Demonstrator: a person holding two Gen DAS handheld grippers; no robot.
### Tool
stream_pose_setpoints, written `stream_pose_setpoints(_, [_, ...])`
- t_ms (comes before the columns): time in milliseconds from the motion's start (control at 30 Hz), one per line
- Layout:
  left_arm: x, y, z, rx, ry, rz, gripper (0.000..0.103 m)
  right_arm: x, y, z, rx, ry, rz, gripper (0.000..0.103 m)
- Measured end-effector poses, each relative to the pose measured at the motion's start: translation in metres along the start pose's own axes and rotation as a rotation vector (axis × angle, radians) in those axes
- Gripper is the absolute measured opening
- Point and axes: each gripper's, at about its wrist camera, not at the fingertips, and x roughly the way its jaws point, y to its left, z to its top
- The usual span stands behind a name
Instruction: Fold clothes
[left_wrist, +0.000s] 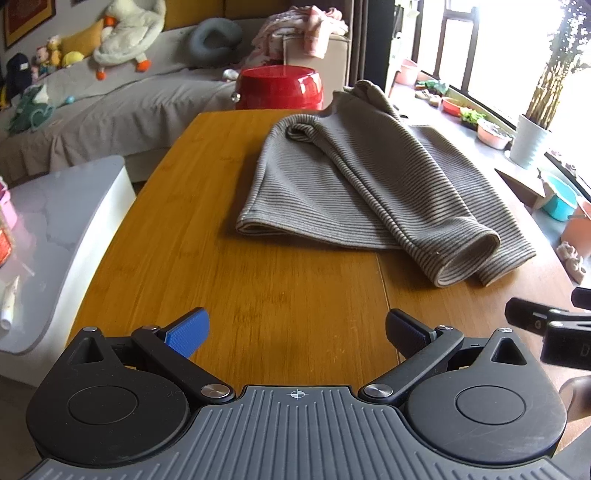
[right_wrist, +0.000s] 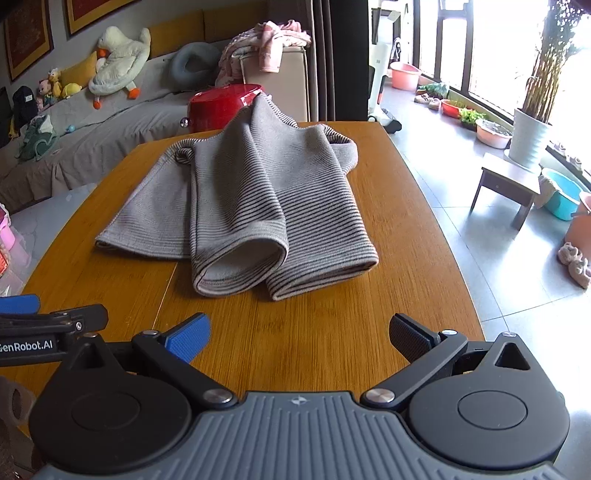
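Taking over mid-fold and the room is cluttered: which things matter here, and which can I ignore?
In play:
grey striped knit sweater
bamboo-topped wooden table
left gripper, open
right gripper, open

Ignore:
red round stool
white plush goose
pink clothes pile

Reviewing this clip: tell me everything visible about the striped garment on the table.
The grey, dark-striped ribbed knit garment lies on the orange-brown wooden table, partly folded. Both sleeves are laid lengthwise over the body, and their open cuffs face the cameras and show a pale lining. The hem lies flat along the near edge; the far end is bunched and raised near the red round container. Neither the left hand-held gripper nor the right hand-held gripper touches it; both are open, short of the cloth.
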Motion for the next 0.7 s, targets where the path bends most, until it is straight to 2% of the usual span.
stream_pose_setpoints(100, [0.016, 0.0, 0.012, 0.021, 0.001, -0.047, 0.103, 0.005, -0.015, 0.015, 0.093, -0.049, 0.054, 0.103])
stream_pose_setpoints(167, [0.027, 0.001, 0.024, 0.03, 0.002, -0.082, 0.103, 0.016, -0.026, 0.027, 0.164, -0.048, 0.086, 0.103])
stream_pose_setpoints(300, [0.049, 0.003, 0.054, 0.045, -0.009, -0.157, 0.103, 0.044, -0.036, 0.05, 0.206, -0.048, 0.077, 0.103])
stream_pose_setpoints(467, [0.072, 0.007, 0.086, 0.07, -0.099, -0.193, 0.103, 0.069, -0.031, 0.076, 0.162, -0.109, 0.087, 0.103])
stream_pose_setpoints(567, [0.097, 0.007, 0.099, 0.063, -0.09, -0.207, 0.103, 0.091, -0.021, 0.1, 0.111, -0.1, 0.093, 0.103])
stream_pose_setpoints(700, [0.129, 0.01, 0.108, 0.019, -0.027, -0.237, 0.103, 0.117, -0.006, 0.13, 0.006, -0.173, 0.134, 0.103])
